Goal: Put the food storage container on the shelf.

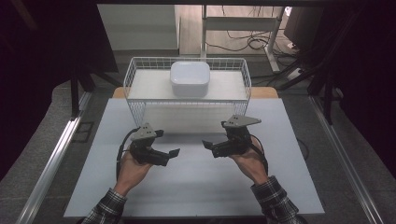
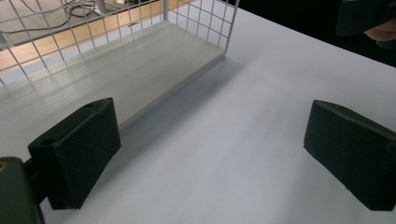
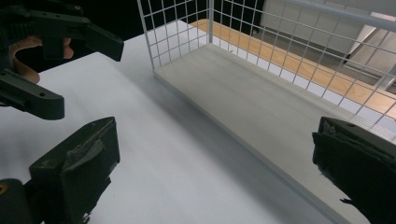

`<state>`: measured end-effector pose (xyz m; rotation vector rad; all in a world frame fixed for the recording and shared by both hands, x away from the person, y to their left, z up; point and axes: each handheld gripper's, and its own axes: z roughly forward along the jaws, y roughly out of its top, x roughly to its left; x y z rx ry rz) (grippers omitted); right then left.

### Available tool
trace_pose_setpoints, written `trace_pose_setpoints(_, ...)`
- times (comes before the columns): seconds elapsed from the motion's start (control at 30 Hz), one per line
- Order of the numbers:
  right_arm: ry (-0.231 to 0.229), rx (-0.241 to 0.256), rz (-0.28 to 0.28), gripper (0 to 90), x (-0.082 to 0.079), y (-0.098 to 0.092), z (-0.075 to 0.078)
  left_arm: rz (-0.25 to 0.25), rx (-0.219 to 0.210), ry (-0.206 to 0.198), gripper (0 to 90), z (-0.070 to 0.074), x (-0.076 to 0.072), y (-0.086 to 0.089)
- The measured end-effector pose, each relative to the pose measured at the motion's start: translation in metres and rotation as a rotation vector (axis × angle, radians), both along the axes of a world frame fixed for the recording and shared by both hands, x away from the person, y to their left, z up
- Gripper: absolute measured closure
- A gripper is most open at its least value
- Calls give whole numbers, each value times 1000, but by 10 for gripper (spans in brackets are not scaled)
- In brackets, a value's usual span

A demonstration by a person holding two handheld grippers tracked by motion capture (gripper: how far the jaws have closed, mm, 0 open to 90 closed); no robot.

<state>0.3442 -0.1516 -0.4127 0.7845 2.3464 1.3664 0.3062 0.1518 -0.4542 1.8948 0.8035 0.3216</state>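
One table (image 1: 196,186) with a pale, matte top carries everything; its near edge is partly covered by two plaid sleeves, and its far edge shows a strip of wood beyond the pale sheet.

One white wire basket (image 1: 135,79) stands at the middle of the far edge, a long rectangle with mesh walls and a flat pale floor. The gripper views catch parts of it: the left gripper view takes in one corner and a stretch of floor, cut off at the top and left, and the right gripper view another corner with the floor running out of the picture at the lower right.

One white container (image 1: 189,78), square with rounded corners, sits inside the basket against the middle of its far wall. Whether it has a separate lid is hard to make out.

Two grippers hover over the middle of the table, just short of the basket's near wall, well apart and angled toward each other. The left gripper (image 1: 172,152) has its jaws spread wide with bare tabletop between them, as the left gripper view confirms. The right gripper (image 1: 208,145) is likewise spread wide, gripping nothing. Each carries one grey three-cornered plate and a black cable. Two hands hold them, the left hand (image 1: 132,169) and the right hand (image 1: 250,163), fingers mostly hidden behind the gripper bodies.
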Motion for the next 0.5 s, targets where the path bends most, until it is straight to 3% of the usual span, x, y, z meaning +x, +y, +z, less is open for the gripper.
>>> trace_pose_setpoints(0.5, 24, -21, -25, 3, -16, -19, -20, 18, 11, 13, 40, -17, -19, 9)
